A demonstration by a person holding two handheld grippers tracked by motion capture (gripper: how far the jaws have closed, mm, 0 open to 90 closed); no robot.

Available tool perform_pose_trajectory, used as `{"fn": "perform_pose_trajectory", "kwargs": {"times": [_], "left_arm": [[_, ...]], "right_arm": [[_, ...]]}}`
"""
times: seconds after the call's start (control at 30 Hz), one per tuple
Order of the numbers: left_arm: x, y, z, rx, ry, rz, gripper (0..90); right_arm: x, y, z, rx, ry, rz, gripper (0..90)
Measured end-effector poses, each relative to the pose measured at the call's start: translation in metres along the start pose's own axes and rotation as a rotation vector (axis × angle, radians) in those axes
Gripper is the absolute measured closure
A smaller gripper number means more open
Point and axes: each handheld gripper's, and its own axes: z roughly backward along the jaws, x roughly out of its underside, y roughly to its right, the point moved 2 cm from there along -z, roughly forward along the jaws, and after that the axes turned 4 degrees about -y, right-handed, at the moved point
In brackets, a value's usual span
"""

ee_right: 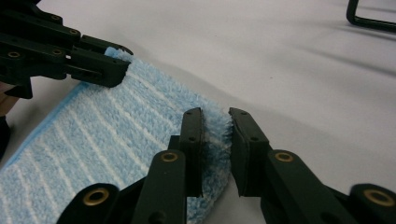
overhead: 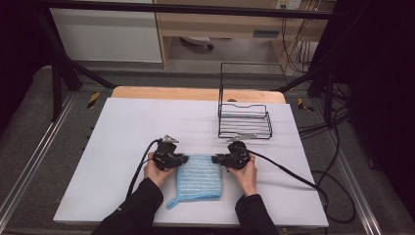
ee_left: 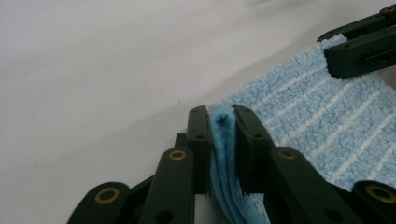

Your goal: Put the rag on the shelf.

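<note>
White table [overhead: 122, 147] with blue striped cloth [overhead: 199, 178] and black wire rack [overhead: 244, 120].

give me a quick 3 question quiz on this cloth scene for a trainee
1. True or false: the left tongs are pinching a corner of the blue cloth.
2. What stands on the table beyond the right tongs? A) a wire rack B) a glass bowl C) a cardboard box
3. Fill in: the small hanging loop sticks out at the cloth's near ____ corner in the high view.

Key
1. True: the cloth is bunched between the closed jaws in the left gripper view.
2. A: the black wire rack.
3. Left: the loop lies toward the person's left sleeve.
</note>
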Motion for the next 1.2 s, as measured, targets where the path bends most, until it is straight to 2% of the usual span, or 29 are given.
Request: {"fn": "perform_pose_trajectory", "kwargs": {"times": [0.17, 0.53, 0.83, 0.87, 1.0, 1.2], "left_arm": [[0.000, -0.001, 0.004, 0.016, 0.012, 0.009, 79.2], [-0.003, 0.006, 0.021, 0.030, 0.065, -0.001, 79.3], [-0.008, 0.015, 0.040, 0.037, 0.132, -0.025, 79.3], [-0.009, 0.016, 0.042, 0.036, 0.140, -0.028, 79.3], [-0.011, 0.021, 0.052, 0.039, 0.176, -0.036, 79.3], [-0.015, 0.030, 0.065, 0.019, 0.225, -0.062, 79.4]], "right_arm": [[-0.002, -0.001, 0.003, -0.011, 0.009, -0.011, 80.2], [-0.004, -0.011, 0.021, -0.037, 0.077, -0.004, 80.7], [-0.006, -0.021, 0.039, -0.037, 0.134, 0.029, 81.2], [-0.008, -0.024, 0.043, -0.033, 0.152, 0.045, 81.2], [-0.010, -0.027, 0.051, -0.043, 0.180, 0.048, 81.3], [-0.013, -0.036, 0.063, -0.037, 0.218, 0.078, 81.3]]}}
